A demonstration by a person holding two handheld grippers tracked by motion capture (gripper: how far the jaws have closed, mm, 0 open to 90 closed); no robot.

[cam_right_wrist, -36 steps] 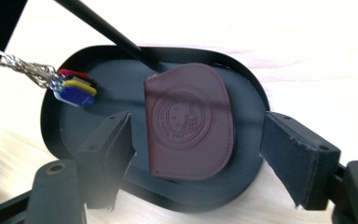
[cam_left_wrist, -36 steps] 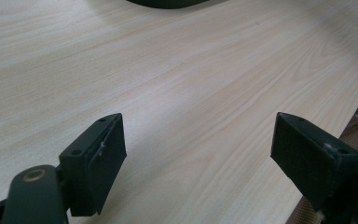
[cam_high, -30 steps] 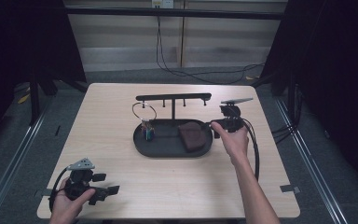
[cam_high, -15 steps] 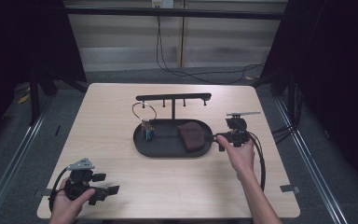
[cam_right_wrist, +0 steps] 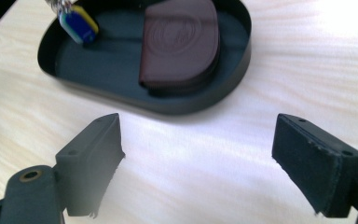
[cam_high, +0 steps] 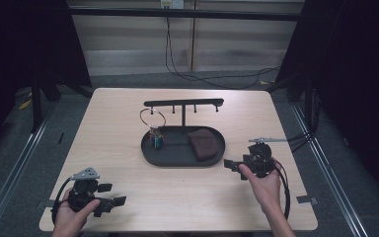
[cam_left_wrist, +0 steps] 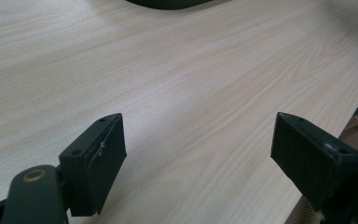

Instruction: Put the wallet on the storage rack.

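While my right gripper (cam_right_wrist: 198,158) hangs low over bare wood, its two black jaws stand wide apart with nothing between them. Just beyond them, on the far side, lies a black oval tray (cam_right_wrist: 242,51), close but not touching. Inside the tray, a dark brown leather wallet (cam_right_wrist: 179,42) lies flat toward its right end, and a bunch of keys with a blue and yellow tag (cam_right_wrist: 77,21) rests at its left end.

From the high view, my right gripper (cam_high: 237,165) sits just right of the tray (cam_high: 177,159), near the table's right edge, held in my right hand (cam_high: 261,182), with a black cable looping down beside the wrist. The wallet (cam_high: 202,144) is the thing closest to these jaws. The keys (cam_high: 156,139) hang by a wire ring from a peg of a black T-shaped stand (cam_high: 183,103) that rises from the tray's far side.

My left gripper (cam_left_wrist: 198,154) also has its jaws spread wide and empty, over plain wood. In the high view it (cam_high: 111,195) rests at the near left corner of the light wooden table (cam_high: 103,128), in my left hand (cam_high: 71,217), well apart from the tray.
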